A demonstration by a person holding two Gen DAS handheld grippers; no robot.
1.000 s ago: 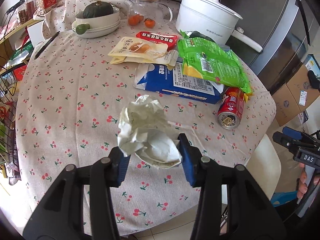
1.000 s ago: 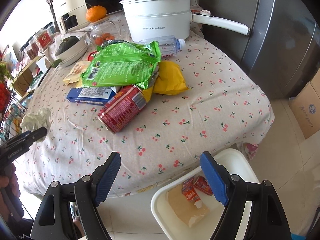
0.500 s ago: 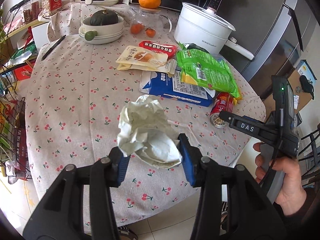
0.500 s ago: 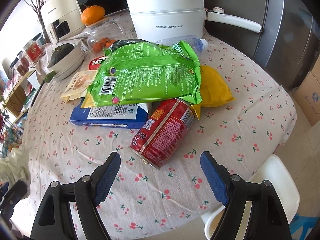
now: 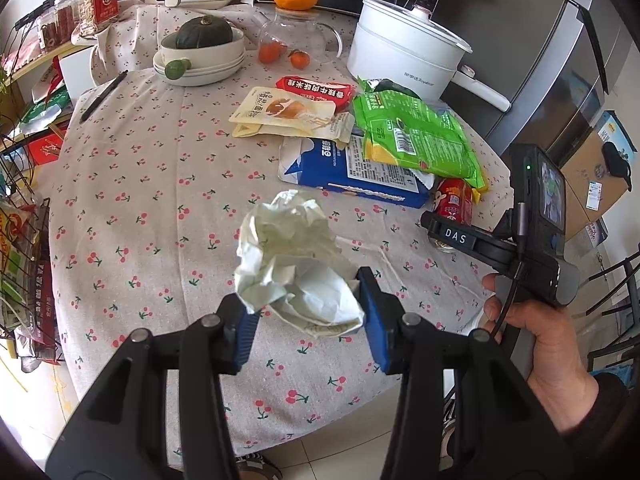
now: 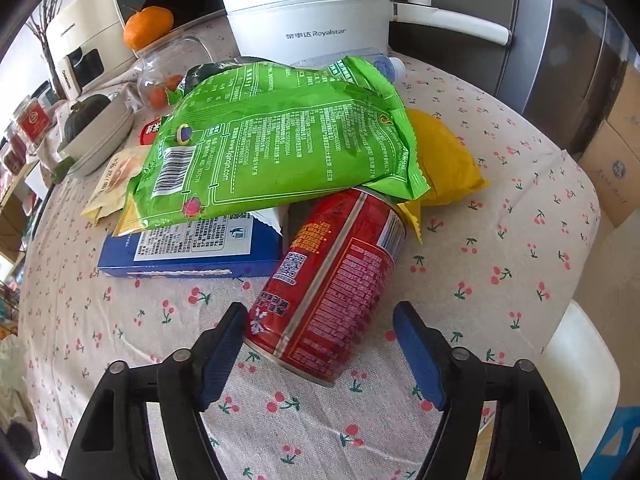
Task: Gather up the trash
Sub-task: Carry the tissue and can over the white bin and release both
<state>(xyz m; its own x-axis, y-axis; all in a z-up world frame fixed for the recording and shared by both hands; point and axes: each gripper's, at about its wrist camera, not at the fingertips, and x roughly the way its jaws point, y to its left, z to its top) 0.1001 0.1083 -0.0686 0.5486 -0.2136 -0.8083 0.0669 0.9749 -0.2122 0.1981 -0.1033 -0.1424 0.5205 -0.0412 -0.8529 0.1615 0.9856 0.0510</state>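
The round desk (image 5: 132, 184) under its cherry-print cloth is bare across the half from 6 to 10 o'clock in the left wrist view, with its near rim curving along the bottom; the clutter sits from 12 to 3 o'clock. There a white pot (image 6: 308, 12) stands at the far edge, a green snack bag (image 6: 276, 140) lies over a blue carton (image 6: 188, 252), and a red can (image 6: 336, 276) lies on its side near the 3 o'clock rim. The right gripper (image 6: 320, 344) straddles the can's near end, its fingers closing, the left one at the can, the right one still apart. The left gripper (image 5: 306, 318) hangs above the bare cloth, fingers clamped on a crumpled paper wad (image 5: 292, 264).
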